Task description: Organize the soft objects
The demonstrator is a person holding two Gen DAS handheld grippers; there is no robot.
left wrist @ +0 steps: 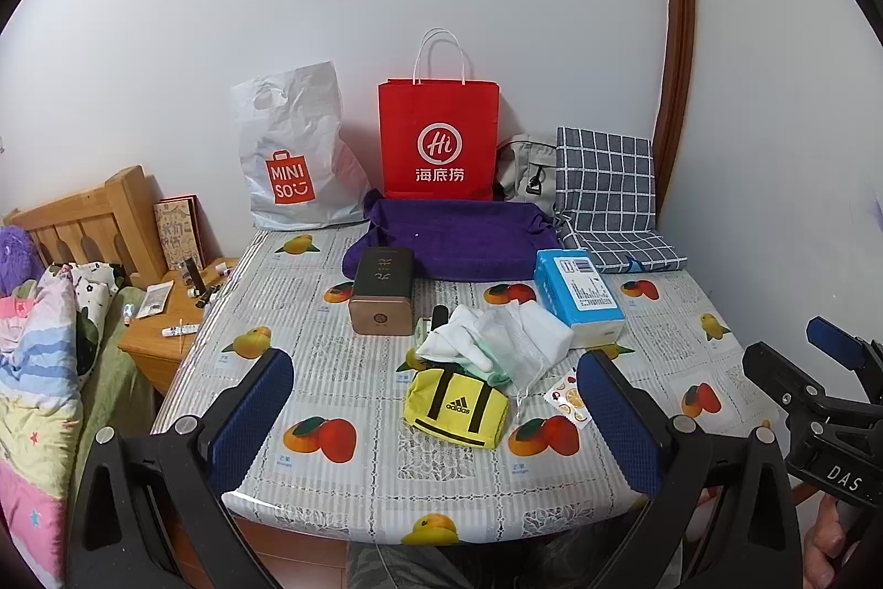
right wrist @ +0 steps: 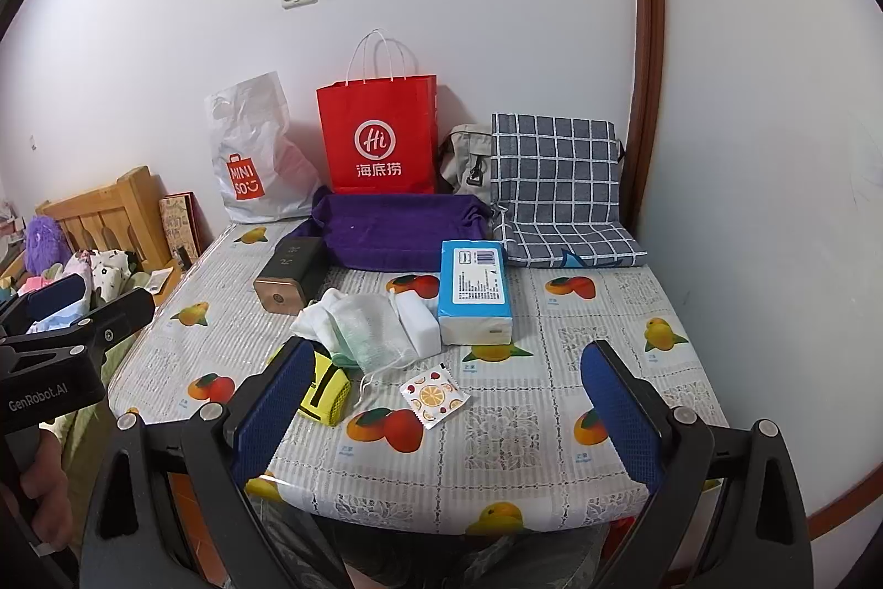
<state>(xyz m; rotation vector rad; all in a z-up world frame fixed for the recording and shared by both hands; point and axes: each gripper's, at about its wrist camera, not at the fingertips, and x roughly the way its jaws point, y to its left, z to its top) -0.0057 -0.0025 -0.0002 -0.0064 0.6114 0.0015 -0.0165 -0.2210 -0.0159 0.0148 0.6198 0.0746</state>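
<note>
A yellow Adidas pouch (left wrist: 457,408) lies on the fruit-print table (left wrist: 353,390), with a heap of white cloths and mesh (left wrist: 496,340) just behind it. A white sponge block (right wrist: 418,321) and a blue tissue pack (left wrist: 579,299) sit to the right. A folded purple towel (left wrist: 452,238) lies at the back. My left gripper (left wrist: 436,418) is open and empty above the near edge, in front of the pouch. My right gripper (right wrist: 447,415) is open and empty; the pouch (right wrist: 326,387) shows beside its left finger. Each gripper appears at the edge of the other's view.
A red paper bag (left wrist: 439,142), a white Miniso bag (left wrist: 292,164), a grey bag (left wrist: 527,166) and a checked cushion (left wrist: 607,197) stand along the wall. A dark tin (left wrist: 382,299) and a fruit-print sachet (right wrist: 435,396) lie on the table. A bed and nightstand (left wrist: 165,313) are left.
</note>
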